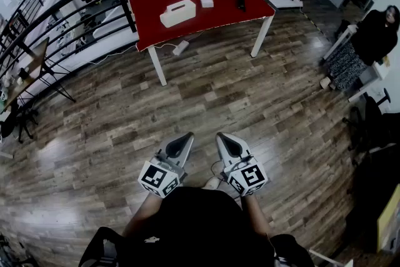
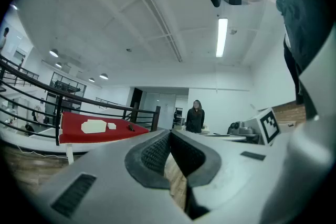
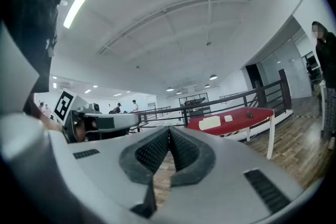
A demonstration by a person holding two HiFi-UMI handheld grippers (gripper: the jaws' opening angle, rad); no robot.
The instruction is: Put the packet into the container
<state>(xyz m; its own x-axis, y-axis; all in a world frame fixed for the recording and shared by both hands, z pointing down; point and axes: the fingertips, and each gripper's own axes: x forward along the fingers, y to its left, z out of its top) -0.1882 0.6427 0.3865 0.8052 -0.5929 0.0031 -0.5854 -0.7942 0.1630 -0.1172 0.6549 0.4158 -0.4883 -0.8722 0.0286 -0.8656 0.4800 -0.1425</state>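
Note:
A red table [image 1: 212,15] stands far ahead across the wooden floor. On it lie a white box-like container [image 1: 177,13], a small white packet [image 1: 207,2] to its right, and a small black object [image 1: 240,2]. I hold both grippers close to my body, well short of the table. The left gripper [image 1: 182,143] and the right gripper [image 1: 226,142] are shut, with nothing between their jaws. The left gripper view shows its shut jaws [image 2: 169,138], with the container [image 2: 93,126] and packet [image 2: 112,125] in the distance. In the right gripper view the jaws [image 3: 169,135] meet too, and the container [image 3: 210,123] and packet [image 3: 228,118] lie far off.
A black railing [image 1: 75,6] curves behind the table. A person in dark clothes [image 1: 370,37] stands at the right beside white furniture. A desk with a tripod stand [image 1: 37,69] is at the left. Wooden floor [image 1: 206,103] lies between me and the table.

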